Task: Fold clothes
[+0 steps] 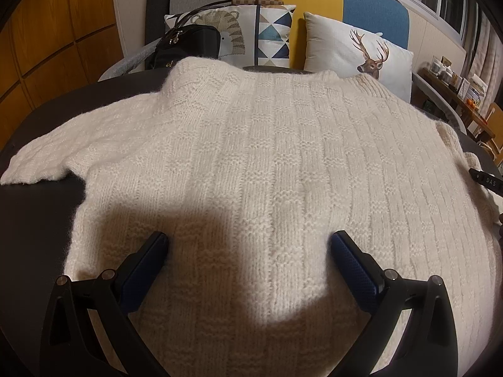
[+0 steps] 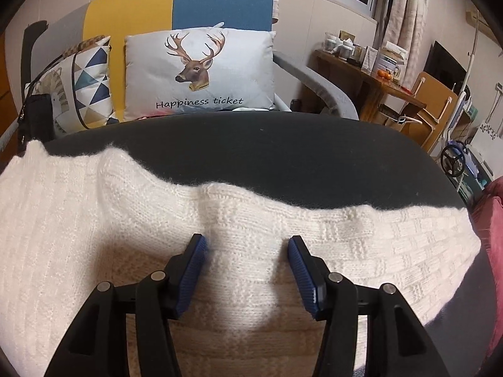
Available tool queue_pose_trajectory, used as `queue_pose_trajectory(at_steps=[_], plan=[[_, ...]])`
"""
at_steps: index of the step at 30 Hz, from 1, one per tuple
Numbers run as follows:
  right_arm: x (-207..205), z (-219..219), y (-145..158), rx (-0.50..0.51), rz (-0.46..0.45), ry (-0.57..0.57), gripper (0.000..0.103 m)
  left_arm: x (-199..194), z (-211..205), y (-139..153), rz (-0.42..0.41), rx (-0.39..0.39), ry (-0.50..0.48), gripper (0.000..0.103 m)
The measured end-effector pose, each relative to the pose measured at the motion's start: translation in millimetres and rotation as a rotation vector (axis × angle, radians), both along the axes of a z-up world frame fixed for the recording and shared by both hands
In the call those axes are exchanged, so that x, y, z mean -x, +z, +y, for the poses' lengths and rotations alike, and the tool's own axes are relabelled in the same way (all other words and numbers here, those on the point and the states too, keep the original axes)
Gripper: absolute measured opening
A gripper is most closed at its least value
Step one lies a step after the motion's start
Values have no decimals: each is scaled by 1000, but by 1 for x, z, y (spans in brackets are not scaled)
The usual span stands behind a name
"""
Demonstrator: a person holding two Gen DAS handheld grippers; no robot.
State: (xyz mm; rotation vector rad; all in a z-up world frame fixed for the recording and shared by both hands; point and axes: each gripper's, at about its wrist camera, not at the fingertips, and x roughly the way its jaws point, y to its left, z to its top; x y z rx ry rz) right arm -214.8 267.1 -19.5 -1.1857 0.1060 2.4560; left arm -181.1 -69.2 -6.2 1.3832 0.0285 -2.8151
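Cream chunky-knit sweater [image 1: 267,163] lies spread flat on the dark round tabletop [image 1: 37,220] and fills most of the left wrist frame. One sleeve [image 1: 56,154] runs out to the left edge, and the neckline sits at the top centre.

Left gripper [image 1: 250,245] — jaws wide apart, blue pads over the sweater body in the lower centre, nothing clamped between them. Can't tell if the tips touch the knit.

Right gripper [image 2: 248,246] — jaws parted about halfway, pads straddling a raised ridge of knit in the lower centre of the right wrist frame. The pads don't visibly press on it, so no grip. In this view the sweater's edge runs across mid-frame, with bare tabletop above it.

Background: a white deer-print cushion [image 2: 198,72] and a triangle-pattern cushion [image 2: 91,75] on a yellow-and-blue sofa [image 2: 220,3]. A black handbag [image 1: 185,47] is in the upper left of the left view. A cluttered wooden side table [image 2: 371,72] is at upper right.
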Motion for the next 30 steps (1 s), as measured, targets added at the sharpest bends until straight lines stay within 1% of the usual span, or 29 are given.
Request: queue_pose_trajectory(at_steps=[18, 20, 23, 25, 27, 30], plan=[[-1, 1, 0, 4, 7, 1, 55, 0, 0, 0, 1, -2, -1, 103], [0, 2, 1, 13, 2, 6, 57, 0, 0, 0, 1, -2, -2, 103], [0, 5, 2, 40, -1, 25, 58, 0, 0, 0, 3, -1, -3, 103], [-1, 3, 4, 35, -15, 31, 58, 0, 0, 0, 2, -3, -3, 103], [-5, -1, 13, 16, 9, 22, 58, -1, 1, -1, 3, -1, -2, 103], [-10, -18, 33, 25, 138, 102, 58, -1, 2, -1, 4, 2, -2, 103]])
